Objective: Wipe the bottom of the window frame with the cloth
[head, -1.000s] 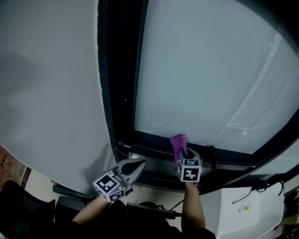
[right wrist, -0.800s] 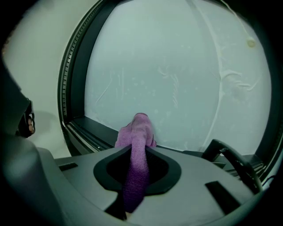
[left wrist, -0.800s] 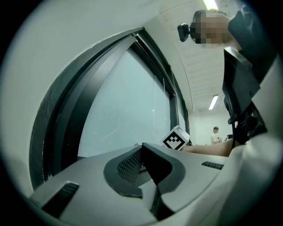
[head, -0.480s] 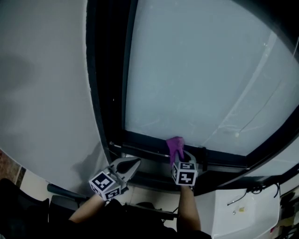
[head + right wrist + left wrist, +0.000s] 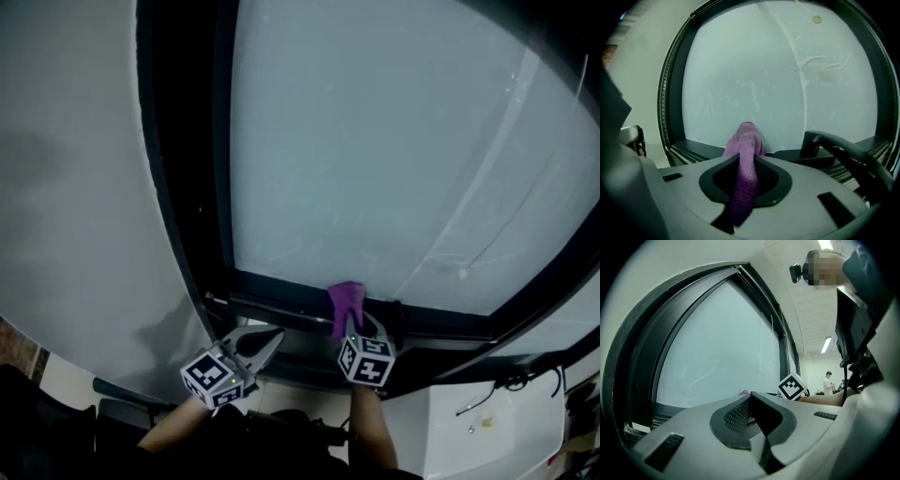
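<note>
A purple cloth is pinched in my right gripper, which is shut on it. The cloth's free end presses against the dark bottom rail of the window frame, just below the frosted pane. My left gripper hangs lower left of the rail, its jaws closed together with nothing between them. A tip of the cloth and the right gripper's marker cube show past the left jaws.
A black window handle sits on the rail right of the cloth. The dark left upright of the frame meets a white wall. A white unit with cables stands lower right. A person stands far off.
The right gripper and cloth have slid leftward along the bottom rail. The left gripper has stayed shut beside it, and the head view has shifted with them.
</note>
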Available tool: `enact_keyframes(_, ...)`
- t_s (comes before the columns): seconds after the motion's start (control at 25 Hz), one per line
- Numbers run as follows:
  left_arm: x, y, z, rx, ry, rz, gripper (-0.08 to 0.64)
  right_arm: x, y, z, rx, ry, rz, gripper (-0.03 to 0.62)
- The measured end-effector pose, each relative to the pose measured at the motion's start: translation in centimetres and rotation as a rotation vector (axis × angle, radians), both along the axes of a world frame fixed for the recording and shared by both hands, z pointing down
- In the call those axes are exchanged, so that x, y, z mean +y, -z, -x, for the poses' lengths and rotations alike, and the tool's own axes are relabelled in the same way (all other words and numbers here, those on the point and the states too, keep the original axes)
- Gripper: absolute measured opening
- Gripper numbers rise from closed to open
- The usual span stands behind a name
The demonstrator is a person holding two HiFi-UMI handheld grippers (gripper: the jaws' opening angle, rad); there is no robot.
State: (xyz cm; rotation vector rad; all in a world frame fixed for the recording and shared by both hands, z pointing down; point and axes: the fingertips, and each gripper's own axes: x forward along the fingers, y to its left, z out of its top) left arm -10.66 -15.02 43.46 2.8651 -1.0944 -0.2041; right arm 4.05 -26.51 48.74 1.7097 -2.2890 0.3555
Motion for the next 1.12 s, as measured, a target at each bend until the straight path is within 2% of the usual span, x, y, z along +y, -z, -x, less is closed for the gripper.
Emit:
enact_keyframes(0.12,-0.3,0.3,-0.5,-0.003,-0.011,-0.015,-0.008,-0.1,0.1,-1.4,-0.093,-0.056,-0.004,0.066)
enact_keyframes(0.48,0.0,-0.7,-2.5,-0.018,-0.068,0.002,-0.008,0.7,-0.3,-3.9,-0.506,-0.174,0.032,0.066)
enact_keyframes(0.72,-0.1,-0.6,-3.0,-0.014,-0.076,0.001,-0.008,1.3,-0.5,-4.9,-0.618,-0.205,0.03,0.067)
enact_keyframes(0.88,0.0,-1.1,-3.6,-0.02,-0.081,0.019,-0.008,1.7,-0.7,-5.9,-0.757,-0.22,0.035,0.066)
enact_keyframes(1.0,0.2,-1.2,-4.3,-0.025,-0.091,0.02,-0.008,2.2,-1.0,-7.2,-0.76,-0.237,0.023,0.066)
enact_keyframes(1.12,0.2,-1.0,-5.0,-0.027,-0.098,0.019,-0.008,2.6,-1.2,-8.2,-0.682,-0.222,0.011,0.066)
